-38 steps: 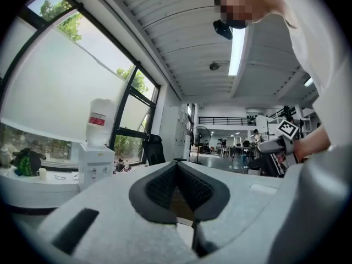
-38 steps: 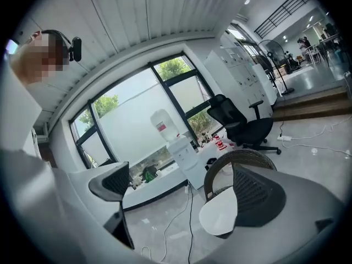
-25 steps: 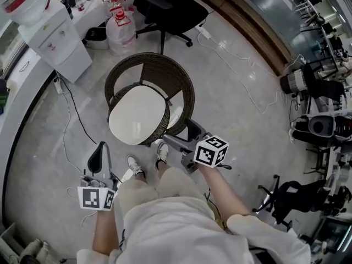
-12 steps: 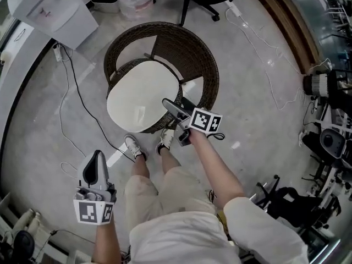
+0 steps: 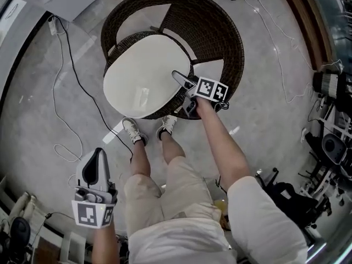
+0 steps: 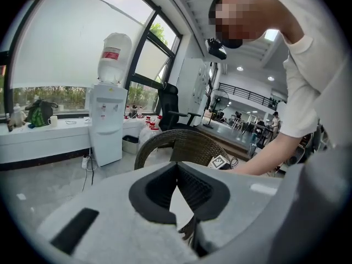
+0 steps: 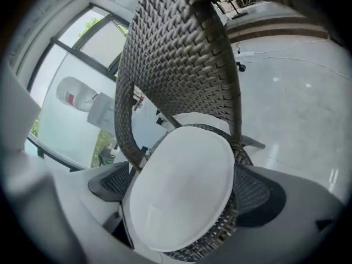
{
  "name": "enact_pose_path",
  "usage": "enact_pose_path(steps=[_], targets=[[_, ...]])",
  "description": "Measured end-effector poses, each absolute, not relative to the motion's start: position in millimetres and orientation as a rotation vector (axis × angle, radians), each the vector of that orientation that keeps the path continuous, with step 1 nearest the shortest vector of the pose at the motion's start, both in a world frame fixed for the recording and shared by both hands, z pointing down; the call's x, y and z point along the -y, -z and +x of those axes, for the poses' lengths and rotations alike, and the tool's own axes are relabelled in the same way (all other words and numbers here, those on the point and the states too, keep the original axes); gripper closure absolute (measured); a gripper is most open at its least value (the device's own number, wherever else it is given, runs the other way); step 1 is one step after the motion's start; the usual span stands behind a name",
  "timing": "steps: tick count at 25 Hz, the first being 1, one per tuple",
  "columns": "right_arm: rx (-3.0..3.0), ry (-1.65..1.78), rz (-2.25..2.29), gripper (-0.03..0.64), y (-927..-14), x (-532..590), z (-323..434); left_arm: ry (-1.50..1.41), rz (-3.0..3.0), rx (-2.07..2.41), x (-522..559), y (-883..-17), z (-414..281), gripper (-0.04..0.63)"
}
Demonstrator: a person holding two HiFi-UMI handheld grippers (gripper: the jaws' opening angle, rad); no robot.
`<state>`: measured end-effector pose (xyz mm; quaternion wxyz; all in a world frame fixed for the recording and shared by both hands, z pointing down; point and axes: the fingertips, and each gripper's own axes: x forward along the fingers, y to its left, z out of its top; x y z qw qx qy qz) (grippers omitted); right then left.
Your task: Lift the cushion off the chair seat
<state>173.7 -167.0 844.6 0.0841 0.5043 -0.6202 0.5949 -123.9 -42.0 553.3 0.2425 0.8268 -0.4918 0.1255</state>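
The cushion (image 5: 144,80) is a plain white, smooth oval pad lying flat on the seat of the dark woven wicker chair (image 5: 223,34), covering nearly the whole seat, with a rim of weave showing around its edge. The right gripper (image 5: 181,80) reaches in over the cushion's right edge with its jaws spread wide; in the right gripper view the cushion (image 7: 179,188) fills the space between the two black pads, though contact cannot be judged. Compared with half a second ago, that gripper has moved further in from the chair's front rim onto the pad, and the chair sits larger and closer in the head view, while the cushion has not risen. The left gripper (image 5: 98,157) stays low at the person's left side, well away from the chair, its jaws closed together on nothing. The bottle on the water dispenser (image 6: 109,122) carries a red label too small to read; the gripper cubes show only black-and-white square markers.
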Motion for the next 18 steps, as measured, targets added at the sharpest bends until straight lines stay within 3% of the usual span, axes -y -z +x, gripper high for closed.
enact_pose_path(steps=[15,18], targets=[[1.61,-1.65,1.519,0.053,-932,174,188,-0.444,2.21,1.345,38,-575,-145,0.578],[1.544,-1.608,1.498,0.142,-935,172,196,-0.439,2.194,1.34,35,-582,-144,0.58]])
